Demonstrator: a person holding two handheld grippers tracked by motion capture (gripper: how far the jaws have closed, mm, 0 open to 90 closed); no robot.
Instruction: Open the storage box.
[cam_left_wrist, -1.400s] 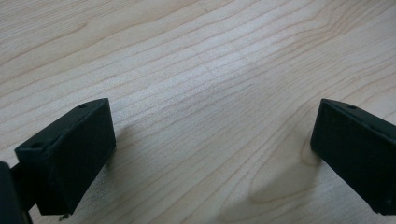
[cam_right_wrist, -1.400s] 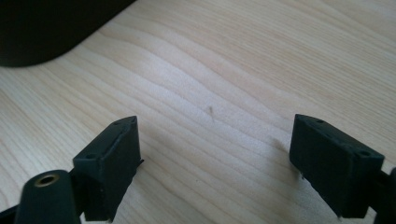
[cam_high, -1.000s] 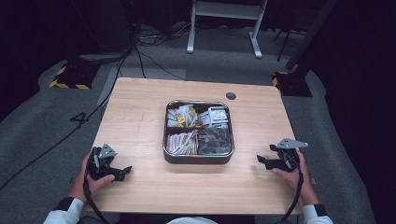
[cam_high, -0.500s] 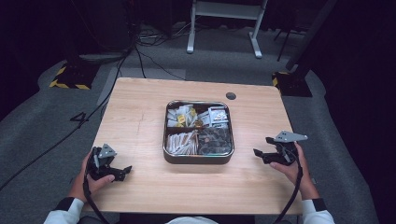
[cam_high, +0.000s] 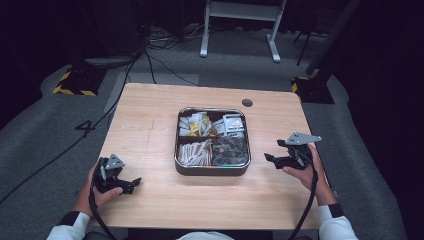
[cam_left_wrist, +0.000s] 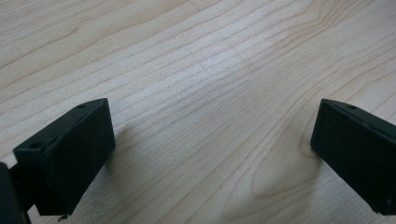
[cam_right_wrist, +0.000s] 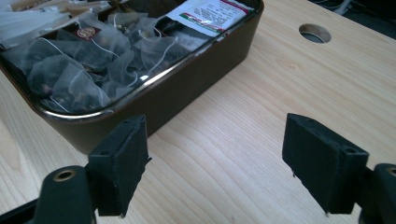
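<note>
A dark square tin (cam_high: 212, 170) with several compartments sits mid-table, holding paper packets, sachets and clear pyramid tea bags (cam_right_wrist: 88, 60). My left gripper (cam_high: 131, 184) rests low at the table's near left, a hand around it, jaws wide apart over bare wood (cam_left_wrist: 210, 126). My right gripper (cam_high: 272, 151) is held above the table to the right of the tin, open, its jaws pointing at the tin's wall (cam_right_wrist: 196, 65) with nothing between them.
The wooden table (cam_high: 150, 125) has a round cable hole (cam_high: 247, 103) behind the tin, also seen as a round hole (cam_right_wrist: 314, 33) in the right gripper view. Grey floor, cables and a white stand (cam_high: 240, 20) lie beyond the far edge.
My right gripper has lifted a little and edged toward the tin. The left gripper and the tin have stayed put.
</note>
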